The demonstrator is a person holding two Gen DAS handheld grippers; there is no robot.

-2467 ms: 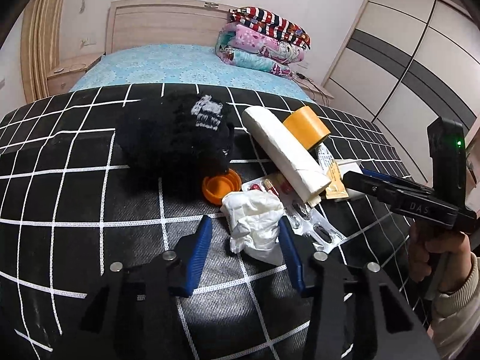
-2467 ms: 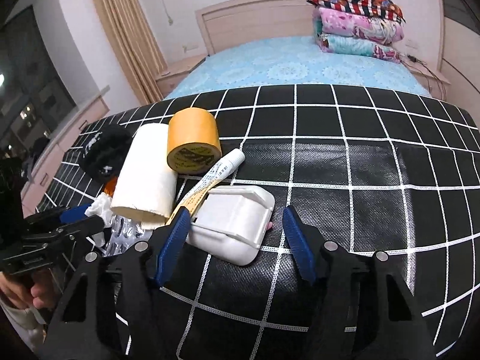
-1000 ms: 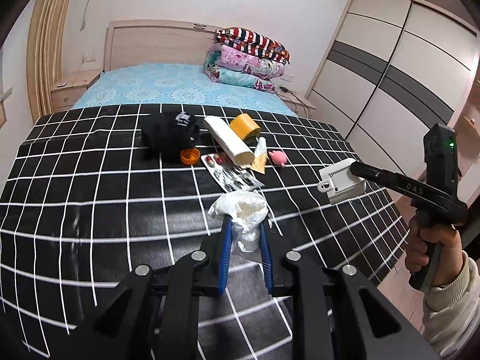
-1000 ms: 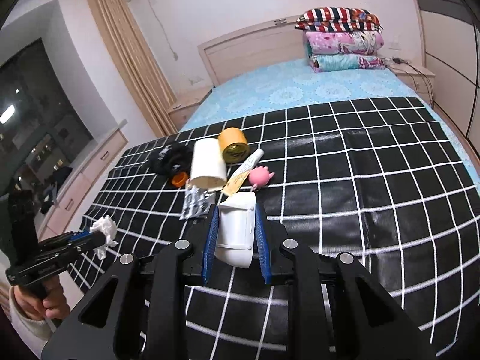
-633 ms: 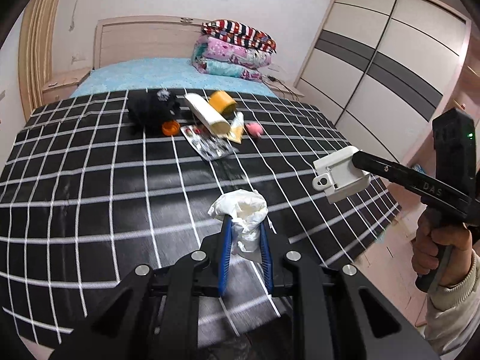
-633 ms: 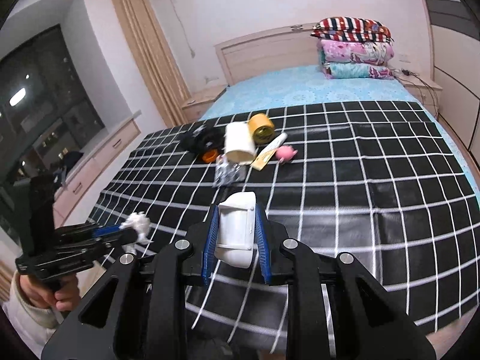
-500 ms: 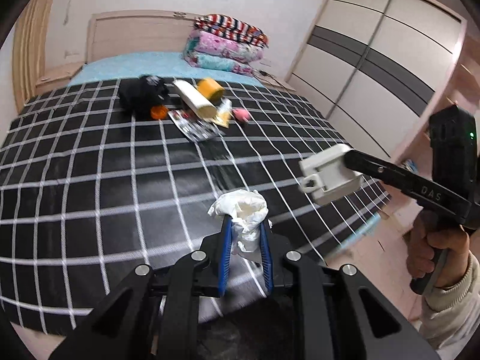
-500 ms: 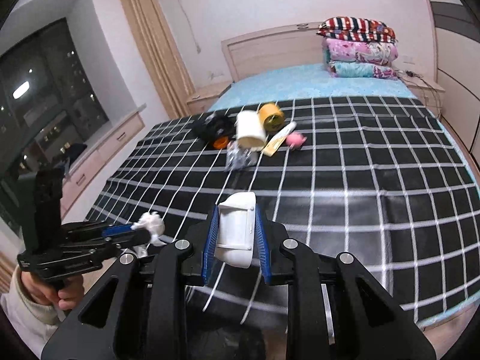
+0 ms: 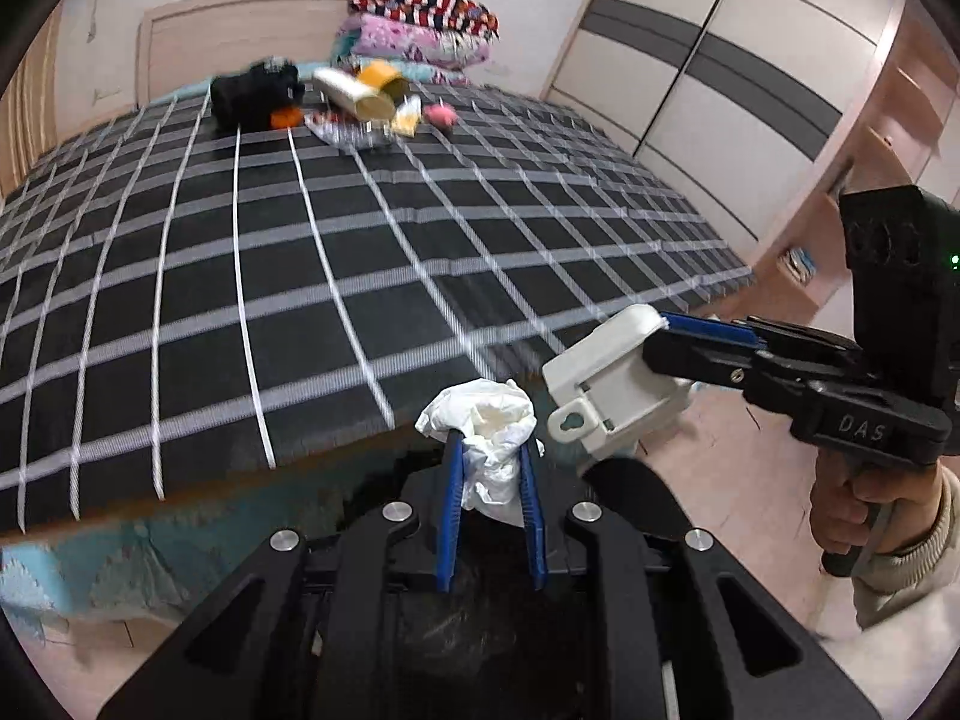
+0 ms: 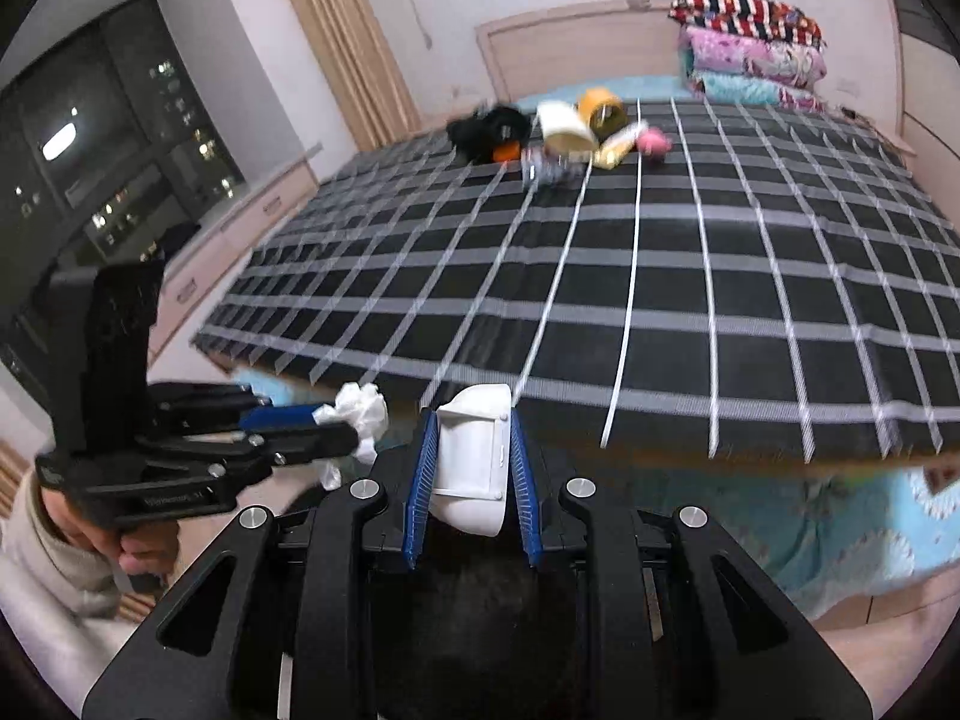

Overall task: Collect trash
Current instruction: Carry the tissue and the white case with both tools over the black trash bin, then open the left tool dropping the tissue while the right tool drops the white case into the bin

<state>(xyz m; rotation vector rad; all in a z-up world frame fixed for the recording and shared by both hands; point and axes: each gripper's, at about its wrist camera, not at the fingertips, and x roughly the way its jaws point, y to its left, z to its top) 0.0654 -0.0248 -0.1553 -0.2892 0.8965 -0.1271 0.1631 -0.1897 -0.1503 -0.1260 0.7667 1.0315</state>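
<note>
My left gripper (image 9: 489, 450) is shut on a crumpled white tissue (image 9: 492, 420), held off the near edge of the bed. The tissue also shows in the right wrist view (image 10: 360, 414). My right gripper (image 10: 471, 426) is shut on a white plastic box (image 10: 471, 462), which also shows in the left wrist view (image 9: 606, 390), just right of the tissue. Both are held over a dark opening (image 9: 630, 480) below the bed's foot; I cannot tell what it is.
A black-and-white checked cover (image 9: 300, 252) lies over the bed. At its far end sit a black cap (image 9: 252, 93), a white roll (image 9: 354, 96), a yellow tape roll (image 9: 381, 75), a pink toy (image 9: 441, 115) and foil packs. Wardrobe (image 9: 720, 78) at right.
Both grippers closed on their items, lifted them and pulled back from the pile to beyond the foot of the bed, now lower and nearer each other.
</note>
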